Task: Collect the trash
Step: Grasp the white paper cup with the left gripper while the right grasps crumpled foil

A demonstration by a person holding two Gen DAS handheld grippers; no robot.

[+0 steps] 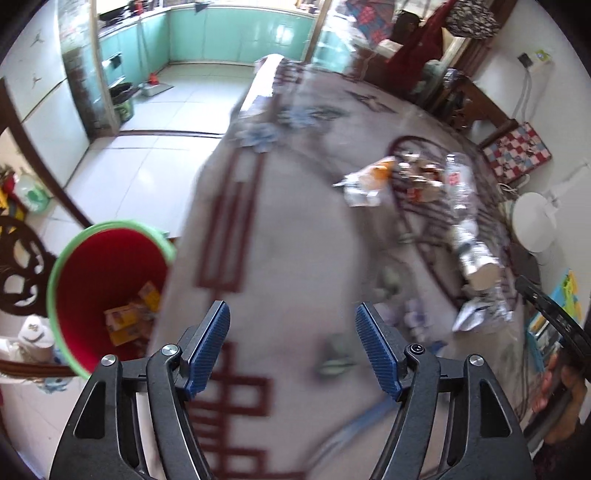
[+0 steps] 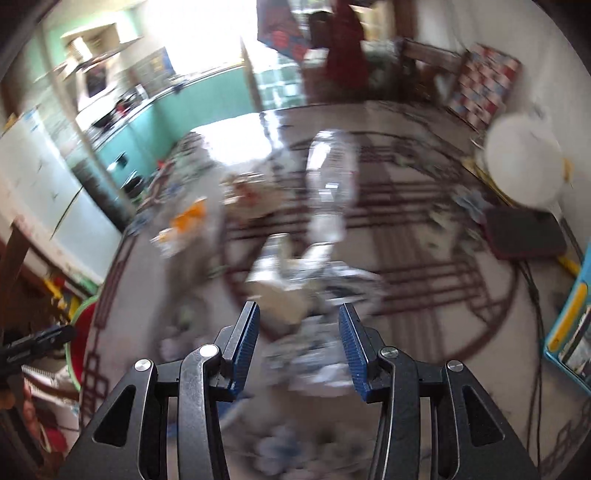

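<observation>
A red bin with a green rim [image 1: 55,273] stands on the floor at the left, with yellow boxes [image 1: 125,325] inside. My left gripper [image 1: 293,332] is open and empty over a grey cloth with a dark red pattern [image 1: 295,240], just right of the bin. On the cloth lie an orange-and-white wrapper [image 1: 365,181], a clear plastic bottle [image 1: 458,184] and crumpled silver wrappers [image 1: 476,258]. In the blurred right wrist view, my right gripper [image 2: 299,325] is open above the silver wrappers and a paper cup [image 2: 295,280]. The bottle [image 2: 332,177] lies beyond them.
A white round object [image 1: 532,221] and a dark red pad [image 2: 524,232] sit at the cloth's right side, with cables [image 2: 535,295] nearby. The tiled floor [image 1: 147,155] leads to green kitchen cabinets [image 1: 240,33]. Dark carved wooden furniture [image 1: 18,266] stands left of the bin.
</observation>
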